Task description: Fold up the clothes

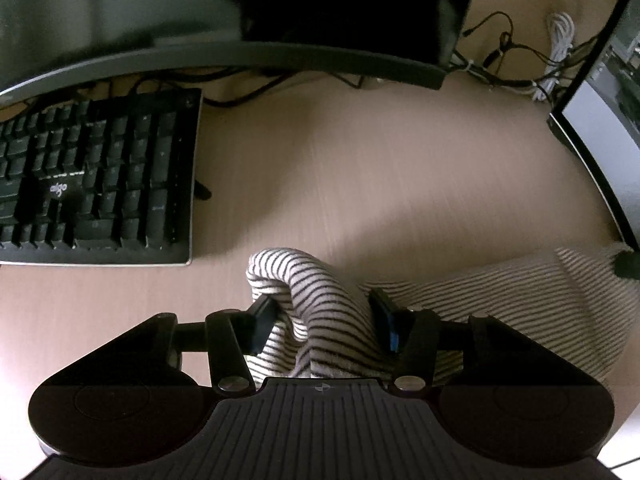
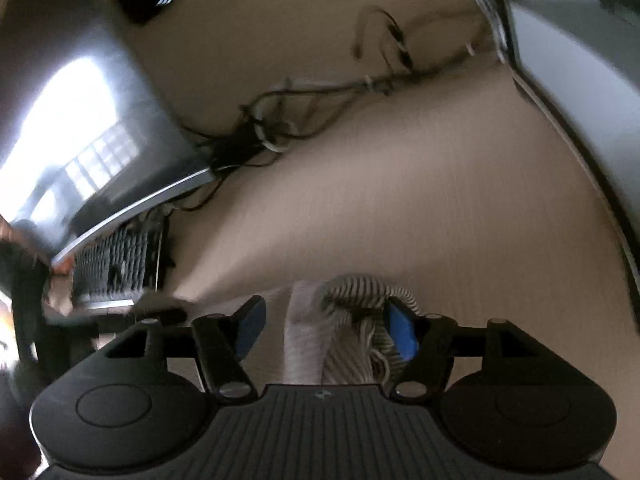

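Observation:
A white garment with thin dark stripes (image 1: 316,280) lies on the pale wooden desk (image 1: 360,160). In the left wrist view a raised fold of it fills the gap between the fingers of my left gripper (image 1: 322,312), and both pads press on the cloth. The rest of the garment trails off to the right. In the blurred right wrist view a bunched end of the striped garment (image 2: 360,292) sits against the right blue pad (image 2: 402,332). My right gripper (image 2: 326,320) stands open, its left pad well apart from the cloth.
A black keyboard (image 1: 96,176) lies at the left, below a wide monitor (image 1: 240,60). A second screen (image 1: 600,160) borders the right side. Tangled cables (image 1: 520,60) run along the back of the desk. Bare desk lies ahead of both grippers.

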`<state>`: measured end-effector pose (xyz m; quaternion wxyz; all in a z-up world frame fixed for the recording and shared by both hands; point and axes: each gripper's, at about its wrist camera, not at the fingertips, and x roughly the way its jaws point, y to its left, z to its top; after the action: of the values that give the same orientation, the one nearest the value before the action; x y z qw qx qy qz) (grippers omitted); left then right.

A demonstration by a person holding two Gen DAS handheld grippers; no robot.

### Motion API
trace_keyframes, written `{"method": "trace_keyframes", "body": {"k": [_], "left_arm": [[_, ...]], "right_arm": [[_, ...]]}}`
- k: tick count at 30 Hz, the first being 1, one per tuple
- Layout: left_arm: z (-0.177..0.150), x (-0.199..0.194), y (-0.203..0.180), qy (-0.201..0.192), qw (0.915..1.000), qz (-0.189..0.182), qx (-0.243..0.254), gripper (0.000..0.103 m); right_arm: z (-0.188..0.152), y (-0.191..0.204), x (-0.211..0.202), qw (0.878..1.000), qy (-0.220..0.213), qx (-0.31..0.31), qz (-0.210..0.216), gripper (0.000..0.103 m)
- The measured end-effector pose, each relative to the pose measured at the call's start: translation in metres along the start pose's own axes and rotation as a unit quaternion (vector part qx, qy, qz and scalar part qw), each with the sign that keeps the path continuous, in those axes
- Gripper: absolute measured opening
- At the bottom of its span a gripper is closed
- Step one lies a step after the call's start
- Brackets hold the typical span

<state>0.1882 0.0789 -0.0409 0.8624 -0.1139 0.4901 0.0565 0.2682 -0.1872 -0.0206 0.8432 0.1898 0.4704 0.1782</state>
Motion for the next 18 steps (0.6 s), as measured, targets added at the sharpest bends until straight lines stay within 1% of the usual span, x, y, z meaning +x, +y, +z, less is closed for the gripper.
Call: {"method": "trace_keyframes", "body": {"k": [2, 3, 4, 5, 6, 7, 8, 9, 11, 13, 15, 18], "left_arm": [[-0.002, 0.004, -0.003, 0.001, 1.0000, -0.001, -0.002, 0.057], [-0.004, 0.006, -0.001, 0.005, 0.9999, -0.006, -0.010, 0.057], [-0.001, 0.008, 0.002, 0.013, 0.9995, -0.014, -0.024, 0.062], [0.002, 0.010, 0.008, 0.021, 0.9987, -0.023, -0.039, 0.063], [0.006, 0.012, 0.013, 0.028, 0.9976, -0.032, -0.055, 0.063], [0.010, 0.013, 0.015, 0.029, 0.9972, -0.029, -0.062, 0.061], [0.014, 0.013, 0.018, 0.031, 0.9968, -0.027, -0.069, 0.056], [0.018, 0.011, 0.015, 0.021, 0.9978, -0.018, -0.060, 0.054], [0.027, 0.004, 0.010, -0.008, 0.9991, -0.004, -0.041, 0.044], [0.036, -0.007, 0.003, -0.043, 0.9989, 0.006, -0.020, 0.041], [0.042, -0.020, 0.002, -0.076, 0.9970, 0.007, -0.017, 0.038], [0.039, -0.037, 0.001, -0.112, 0.9936, 0.008, -0.011, 0.038]], "right_arm": [[0.012, -0.009, 0.020, 0.998, 0.042, 0.044, 0.016, 0.068], [0.014, -0.013, 0.031, 0.996, 0.056, 0.060, 0.022, 0.068], [0.015, -0.017, 0.042, 0.994, 0.071, 0.073, 0.027, 0.067], [0.015, -0.021, 0.053, 0.992, 0.086, 0.086, 0.031, 0.062], [0.016, -0.023, 0.061, 0.991, 0.090, 0.094, 0.031, 0.058], [0.017, -0.025, 0.069, 0.990, 0.093, 0.100, 0.031, 0.052], [0.019, -0.023, 0.071, 0.991, 0.085, 0.095, 0.031, 0.046], [0.023, -0.019, 0.071, 0.994, 0.075, 0.081, 0.026, 0.044], [0.029, -0.005, 0.066, 0.998, 0.047, 0.033, 0.023, 0.042], [0.035, 0.013, 0.057, 0.999, 0.011, -0.028, 0.022, 0.041], [0.040, 0.031, 0.047, 0.996, -0.025, -0.089, 0.020, 0.041], [0.040, 0.045, 0.034, 0.985, -0.068, -0.155, 0.019, 0.041]]}}
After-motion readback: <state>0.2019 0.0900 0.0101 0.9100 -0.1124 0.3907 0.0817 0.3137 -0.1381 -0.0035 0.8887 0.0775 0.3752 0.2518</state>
